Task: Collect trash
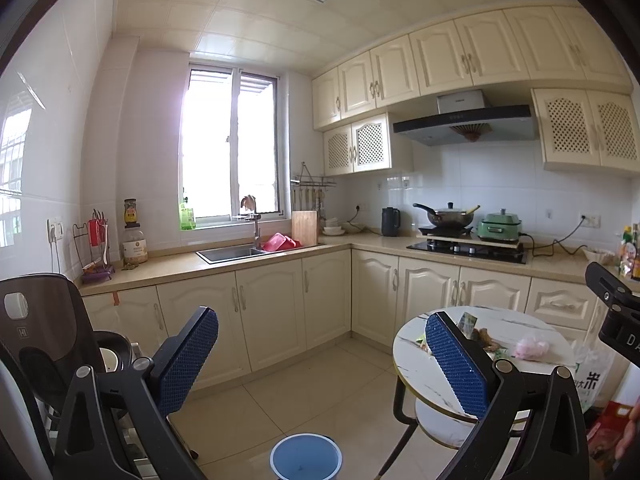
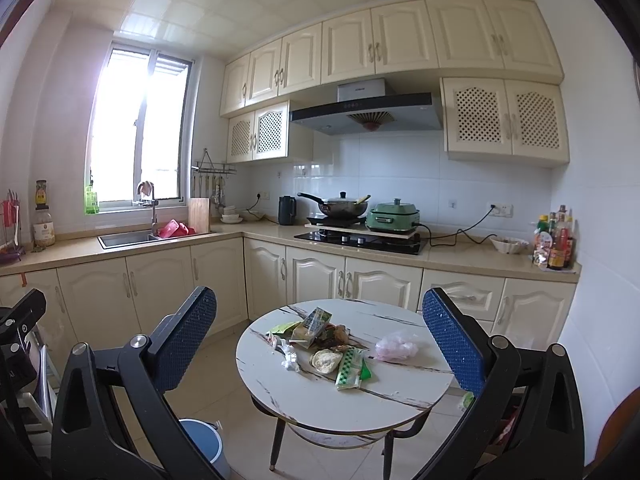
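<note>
A round marble-look table (image 2: pixel 400 384) holds a heap of trash: a green wrapper (image 2: pixel 350 368), a crumpled pale ball (image 2: pixel 326 361), a printed carton (image 2: pixel 314 322), silver foil (image 2: pixel 289 358) and a pink plastic bag (image 2: pixel 396 347). My right gripper (image 2: pixel 320 344) is open, held in front of the table with nothing between its blue pads. A blue bin (image 2: pixel 204 446) stands on the floor left of the table. My left gripper (image 1: pixel 322 356) is open and empty, above the blue bin (image 1: pixel 306 456), with the table (image 1: pixel 420 376) to its right.
Cream cabinets and a beige counter (image 2: pixel 256 236) run along the back with a sink (image 2: pixel 128 238), a stove (image 2: pixel 360 240) and bottles (image 2: pixel 554 244). A dark appliance (image 1: pixel 44 332) sits at the left. A rice bag (image 1: pixel 592 372) leans behind the table. Tiled floor (image 1: pixel 312 392) lies open between.
</note>
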